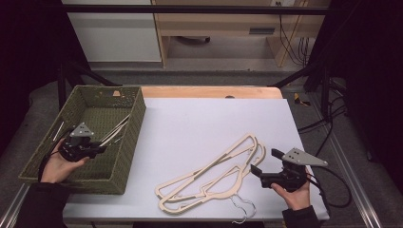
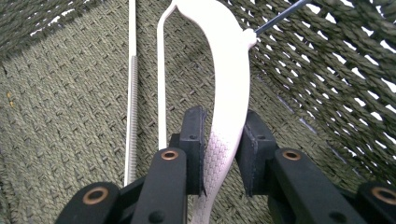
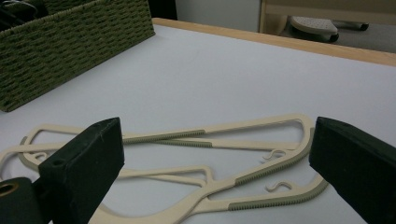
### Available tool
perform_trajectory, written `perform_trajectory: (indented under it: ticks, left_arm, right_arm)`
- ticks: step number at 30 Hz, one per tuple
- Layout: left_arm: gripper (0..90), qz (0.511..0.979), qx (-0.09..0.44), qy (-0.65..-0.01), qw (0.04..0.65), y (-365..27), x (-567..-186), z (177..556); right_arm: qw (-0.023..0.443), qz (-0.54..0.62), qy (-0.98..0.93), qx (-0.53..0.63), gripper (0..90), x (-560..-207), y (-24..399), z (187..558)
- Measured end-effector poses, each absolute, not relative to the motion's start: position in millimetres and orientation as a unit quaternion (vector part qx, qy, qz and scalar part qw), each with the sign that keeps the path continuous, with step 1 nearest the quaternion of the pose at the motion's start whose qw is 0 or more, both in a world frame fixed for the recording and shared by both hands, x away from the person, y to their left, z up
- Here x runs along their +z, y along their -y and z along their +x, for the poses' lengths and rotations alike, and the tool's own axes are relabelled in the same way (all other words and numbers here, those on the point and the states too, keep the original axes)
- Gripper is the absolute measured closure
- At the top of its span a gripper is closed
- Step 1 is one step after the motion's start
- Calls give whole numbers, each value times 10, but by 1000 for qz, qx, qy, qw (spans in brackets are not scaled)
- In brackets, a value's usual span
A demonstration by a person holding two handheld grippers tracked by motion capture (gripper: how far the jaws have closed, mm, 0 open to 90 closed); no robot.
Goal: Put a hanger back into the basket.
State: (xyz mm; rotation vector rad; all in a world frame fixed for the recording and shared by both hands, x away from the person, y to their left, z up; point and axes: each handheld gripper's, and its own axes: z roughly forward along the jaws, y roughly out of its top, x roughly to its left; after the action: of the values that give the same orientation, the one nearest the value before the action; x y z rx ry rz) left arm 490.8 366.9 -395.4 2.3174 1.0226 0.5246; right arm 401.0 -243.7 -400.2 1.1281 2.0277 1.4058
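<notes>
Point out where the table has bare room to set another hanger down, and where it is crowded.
Free: the white mat between the green woven basket and the far wooden table edge, and its far right corner.

Crowded: the near right, where the cream hangers overlap before the right gripper. In the basket, the left gripper has a hanger between its jaws.

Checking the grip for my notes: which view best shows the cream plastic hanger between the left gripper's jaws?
The left gripper view: the cream plastic hanger runs between the black jaws with a gap at the right pad. The high view shows it small, inside the green woven basket. The right gripper view shows other hangers on the table.
</notes>
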Motion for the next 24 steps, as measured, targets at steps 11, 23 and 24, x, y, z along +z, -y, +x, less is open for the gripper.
perform_trajectory:
  ticks: [11,23,24]
  left_arm:
    - [687,859,205,-374,283,-3667,-3925,4882]
    - [488,797,252,-389,387,-3705,-3583,4628]
    - [452,789,256,-389,401,-3690,-3552,4600]
  right_arm:
    - [211,407,-728,510,38,-3997,2434,4001]
    - [212,399,-730,513,34,-3968,2401,3941]
    - [210,398,-729,516,33,-3968,2395,3931]
